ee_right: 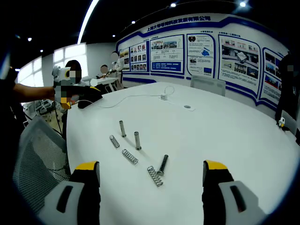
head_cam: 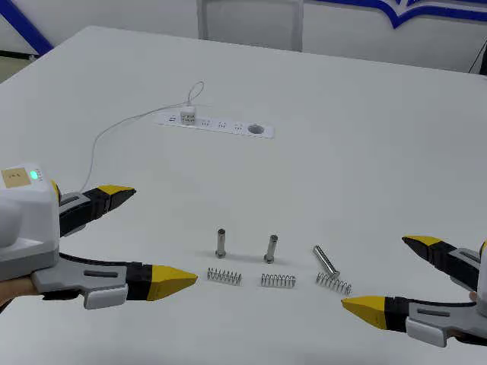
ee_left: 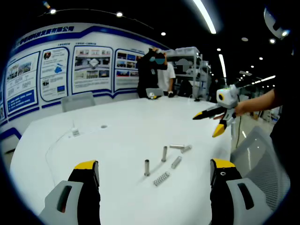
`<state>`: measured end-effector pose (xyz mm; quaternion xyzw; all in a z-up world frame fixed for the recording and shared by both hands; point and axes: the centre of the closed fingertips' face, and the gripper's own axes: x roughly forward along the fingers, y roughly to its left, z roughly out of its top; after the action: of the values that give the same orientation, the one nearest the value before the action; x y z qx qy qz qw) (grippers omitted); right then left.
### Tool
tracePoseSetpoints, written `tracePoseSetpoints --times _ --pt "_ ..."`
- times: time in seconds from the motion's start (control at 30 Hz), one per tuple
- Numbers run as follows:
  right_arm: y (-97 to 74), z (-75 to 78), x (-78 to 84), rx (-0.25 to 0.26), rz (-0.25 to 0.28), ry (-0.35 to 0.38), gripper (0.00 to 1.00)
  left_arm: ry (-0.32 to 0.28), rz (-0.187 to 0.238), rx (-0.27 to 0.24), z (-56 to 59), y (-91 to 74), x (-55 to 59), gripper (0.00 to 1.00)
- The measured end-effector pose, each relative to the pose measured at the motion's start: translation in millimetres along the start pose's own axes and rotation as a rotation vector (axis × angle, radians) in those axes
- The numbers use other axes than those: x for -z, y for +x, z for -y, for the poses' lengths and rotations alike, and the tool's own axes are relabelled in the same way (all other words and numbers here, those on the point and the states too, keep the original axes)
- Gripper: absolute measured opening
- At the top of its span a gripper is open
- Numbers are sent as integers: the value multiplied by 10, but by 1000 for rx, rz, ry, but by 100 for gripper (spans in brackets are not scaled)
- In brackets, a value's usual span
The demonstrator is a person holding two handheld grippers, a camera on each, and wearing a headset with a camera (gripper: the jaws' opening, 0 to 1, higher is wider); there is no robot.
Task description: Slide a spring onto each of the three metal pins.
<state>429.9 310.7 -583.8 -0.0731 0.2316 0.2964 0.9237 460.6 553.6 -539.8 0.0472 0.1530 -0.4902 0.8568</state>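
Three metal pins, two upright and one lying, sit on the table on the person's side of the power strip. Three springs lie just beyond them, farther from the strip. The left gripper and right gripper flank them, jaws wide, empty.

On the white tabletop, three short pins sit in a row, each with a spring in front of it. The left silver metal pin stands upright. The middle silver metal pin stands too, leaning slightly. The right silver metal pin lies flat at an angle. The left coiled wire spring, middle coiled wire spring and right coiled wire spring lie on their sides, the last just beside the fallen pin's near end. No spring is on a pin.
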Motion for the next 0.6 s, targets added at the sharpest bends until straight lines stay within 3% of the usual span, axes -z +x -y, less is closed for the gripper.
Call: tracePoseSetpoints --times 0.6 --pt "-26 12 23 11 5 9 91 5 -5 5 6 1 -5 100"
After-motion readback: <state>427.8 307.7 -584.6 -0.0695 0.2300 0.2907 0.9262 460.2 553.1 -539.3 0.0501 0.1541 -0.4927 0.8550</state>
